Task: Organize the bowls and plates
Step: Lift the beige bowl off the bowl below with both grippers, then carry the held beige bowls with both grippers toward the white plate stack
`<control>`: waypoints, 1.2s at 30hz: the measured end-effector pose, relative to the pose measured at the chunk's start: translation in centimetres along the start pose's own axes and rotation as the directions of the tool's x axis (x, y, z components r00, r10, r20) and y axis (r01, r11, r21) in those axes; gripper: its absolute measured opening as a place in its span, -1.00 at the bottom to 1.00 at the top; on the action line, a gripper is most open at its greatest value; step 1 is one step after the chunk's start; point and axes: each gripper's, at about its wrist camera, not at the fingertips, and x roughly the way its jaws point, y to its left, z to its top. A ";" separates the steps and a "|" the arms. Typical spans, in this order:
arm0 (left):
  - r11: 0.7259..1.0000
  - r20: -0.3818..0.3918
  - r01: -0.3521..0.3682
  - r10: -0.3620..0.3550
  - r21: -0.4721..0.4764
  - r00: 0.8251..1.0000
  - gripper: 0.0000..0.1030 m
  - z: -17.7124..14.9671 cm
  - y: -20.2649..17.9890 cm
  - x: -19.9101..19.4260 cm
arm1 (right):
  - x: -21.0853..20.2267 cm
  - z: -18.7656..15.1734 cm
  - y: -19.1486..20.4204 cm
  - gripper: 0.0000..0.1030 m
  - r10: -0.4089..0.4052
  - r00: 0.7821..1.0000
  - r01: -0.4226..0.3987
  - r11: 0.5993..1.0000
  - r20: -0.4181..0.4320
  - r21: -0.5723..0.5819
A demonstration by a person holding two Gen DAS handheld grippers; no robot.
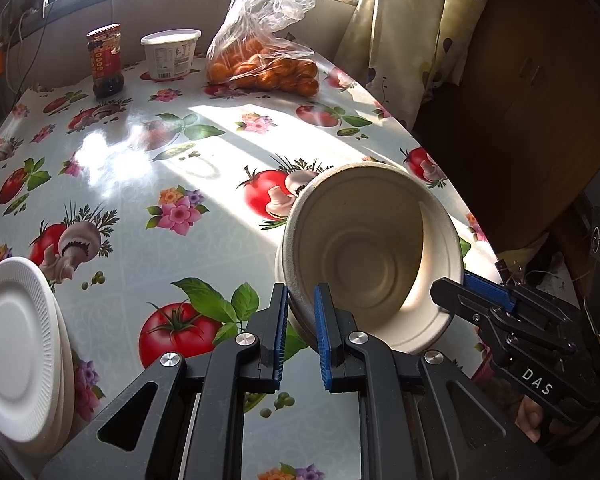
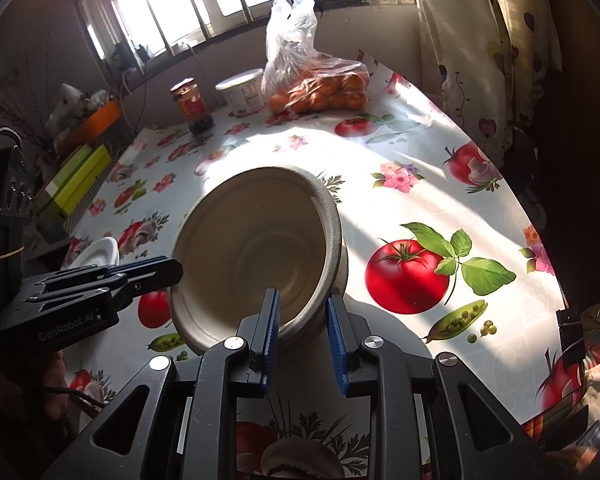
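Observation:
A beige paper bowl (image 1: 372, 256) is held tilted above the table, its mouth toward the cameras; it looks like a nested stack. My left gripper (image 1: 302, 332) is shut on its left rim. My right gripper (image 2: 302, 330) is shut on its right rim and also shows in the left wrist view (image 1: 472, 292). The bowl fills the middle of the right wrist view (image 2: 256, 256), where the left gripper (image 2: 156, 272) reaches in from the left. A stack of white foam plates (image 1: 18, 364) lies at the table's near left and shows small in the right wrist view (image 2: 100, 252).
The table has a fruit-print oilcloth (image 1: 140, 168). At its far end stand a sauce jar (image 1: 105, 60), a white tub (image 1: 170, 54) and a plastic bag of oranges (image 1: 264, 64). A curtain (image 1: 412, 40) hangs at the right. Boxes (image 2: 76, 184) lie beyond the left edge.

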 end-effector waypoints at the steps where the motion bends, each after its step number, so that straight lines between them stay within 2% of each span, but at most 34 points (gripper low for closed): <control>1: 1.000 0.000 0.000 0.000 0.000 1.000 -0.73 0.0 0.0 0.0 | 0.0 0.0 0.0 -0.55 0.000 1.000 0.000 1.000 0.000 0.000; 13: 1.000 -0.001 -0.003 0.003 0.002 1.000 -0.73 0.0 -0.1 0.0 | 0.1 0.0 -0.2 -0.49 -0.004 1.000 0.004 1.000 -0.001 0.001; 17: 1.000 -0.001 -0.006 0.006 0.001 1.000 -0.73 0.0 0.1 -0.1 | 0.2 -0.1 -0.5 -0.37 -0.005 1.000 0.005 1.000 -0.003 0.004; 27: 1.000 -0.003 -0.008 0.008 0.000 1.000 -0.72 0.0 0.2 0.0 | 0.3 -0.1 -0.8 -0.28 -0.006 1.000 0.006 1.000 -0.002 0.006; 36: 1.000 0.015 -0.010 0.009 0.022 1.000 -0.54 0.1 0.5 -0.2 | -0.2 0.1 -1.1 -0.06 -0.002 1.000 0.002 1.000 0.016 0.017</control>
